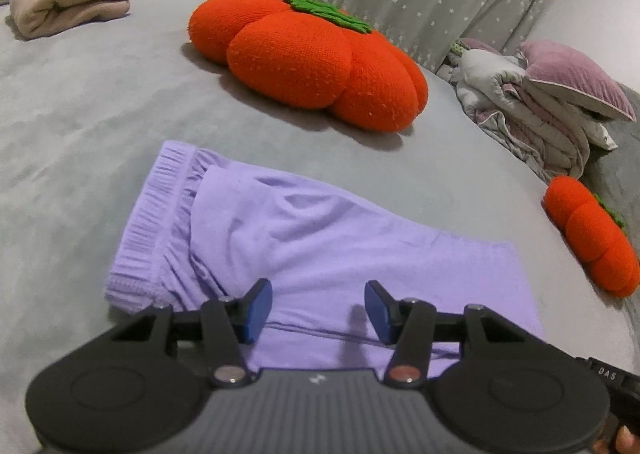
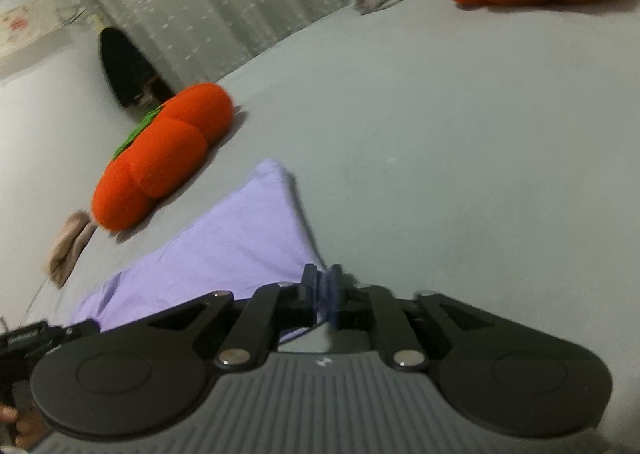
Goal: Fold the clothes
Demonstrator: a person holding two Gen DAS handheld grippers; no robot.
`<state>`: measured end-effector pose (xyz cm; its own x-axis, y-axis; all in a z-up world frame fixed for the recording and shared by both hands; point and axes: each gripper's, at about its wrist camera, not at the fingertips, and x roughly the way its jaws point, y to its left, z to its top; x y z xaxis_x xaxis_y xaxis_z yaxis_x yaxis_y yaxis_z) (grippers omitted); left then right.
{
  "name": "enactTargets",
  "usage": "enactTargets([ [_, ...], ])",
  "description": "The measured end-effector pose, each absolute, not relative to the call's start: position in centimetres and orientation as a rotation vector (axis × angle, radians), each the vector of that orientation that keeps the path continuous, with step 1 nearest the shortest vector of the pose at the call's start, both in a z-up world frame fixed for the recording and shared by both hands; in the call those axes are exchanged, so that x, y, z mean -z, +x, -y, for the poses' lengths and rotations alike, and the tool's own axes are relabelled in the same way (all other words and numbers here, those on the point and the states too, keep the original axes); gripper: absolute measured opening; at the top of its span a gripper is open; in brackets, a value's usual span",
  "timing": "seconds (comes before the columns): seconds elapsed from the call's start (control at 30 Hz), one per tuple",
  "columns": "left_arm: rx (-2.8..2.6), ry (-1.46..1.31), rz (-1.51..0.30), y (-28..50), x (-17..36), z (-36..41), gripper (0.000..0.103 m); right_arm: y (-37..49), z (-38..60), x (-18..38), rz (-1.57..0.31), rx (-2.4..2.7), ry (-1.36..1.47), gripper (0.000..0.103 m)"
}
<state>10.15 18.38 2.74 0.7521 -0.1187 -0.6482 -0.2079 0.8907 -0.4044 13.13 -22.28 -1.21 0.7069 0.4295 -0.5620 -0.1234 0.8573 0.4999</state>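
Shorts (image 1: 320,238) lay flat on the grey bed (image 1: 80,126), directly under both tools, long axis running from the hem out to the waistband. The right gripper (image 2: 325,282) was nearer, pinching the shorts' near corner; the left gripper (image 1: 318,310) hovered spread over the near hem, gripping nothing. Beyond the shorts sat an orange cushion (image 1: 304,58), and farther off a folded pink garment (image 1: 68,2).

lilac shorts (image 1: 320,238): soft matt cloth, ribbed waistband; orange cushion (image 1: 308,58): coarse knit; bedsheet (image 1: 80,126): smooth matt.
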Motion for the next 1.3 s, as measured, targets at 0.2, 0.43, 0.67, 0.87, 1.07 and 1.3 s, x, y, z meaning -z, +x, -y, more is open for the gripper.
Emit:
enactTargets([
  [0.2, -0.051, -0.484, -0.727, 10.2, -2.8, -18.3, 0.053, 15.4, 22.6, -0.2, -0.718, -0.372, 0.429, 0.058],
  [0.43, -0.05, -0.471, -0.729, 10.3, -2.8, -18.3, 0.053, 21.9, 20.7, 0.1, -0.782, -0.448, 0.418, 0.058],
  [0.67, -0.051, -0.464, -0.727, 10.3, -2.7, -18.2, 0.053, 24.1, 18.3, 0.9, -0.811, -0.509, 0.331, 0.012],
  [0.87, -0.05, -0.478, -0.725, 10.2, -2.7, -18.4, 0.053, 23.9, 17.8, 0.5, -0.762, -0.493, 0.241, 0.005],
  [1.07, -0.052, -0.465, -0.732, 10.2, -2.7, -18.4, 0.053, 23.4, 17.7, 1.1, -0.727, -0.442, 0.242, 0.004],
  [1.3, -0.071, -0.503, -0.714, 9.7, -3.3, -19.3, 0.053, 23.7, 17.9, 0.9, -0.737, -0.469, 0.241, 0.018],
])
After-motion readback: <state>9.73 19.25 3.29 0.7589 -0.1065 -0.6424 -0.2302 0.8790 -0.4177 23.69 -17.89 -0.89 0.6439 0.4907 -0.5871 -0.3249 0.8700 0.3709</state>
